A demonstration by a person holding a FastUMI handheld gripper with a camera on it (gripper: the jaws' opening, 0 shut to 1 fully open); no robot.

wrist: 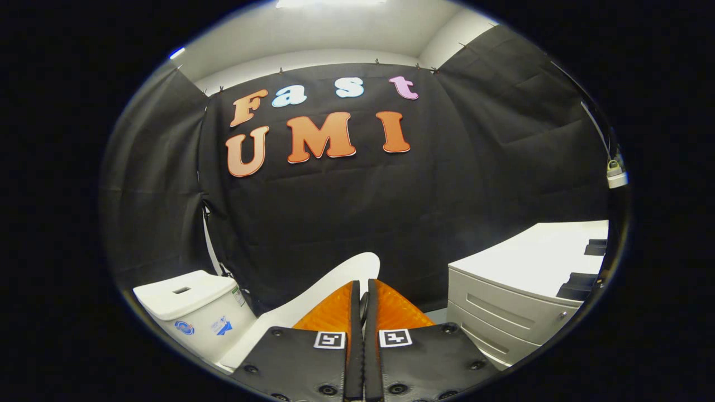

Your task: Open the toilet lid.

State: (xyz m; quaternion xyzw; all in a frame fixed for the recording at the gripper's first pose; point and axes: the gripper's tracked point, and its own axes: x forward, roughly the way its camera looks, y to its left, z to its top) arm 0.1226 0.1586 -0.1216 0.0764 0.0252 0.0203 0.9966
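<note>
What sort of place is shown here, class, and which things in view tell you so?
Probably a mock bathroom set up in a cloth-walled booth. A white toilet tank stands beside the raised toilet lid, and a white drawer cabinet stands opposite. The gripper, fingers closed together, sits against the lid.

The gripper (363, 296) has two orange ribbed fingers (329, 315) on black blocks with round screws at the corners. Each block bears a small square black-and-white marker (329, 339) near its inner edge. The fingers stand almost together, a thin dark gap between them.
</note>
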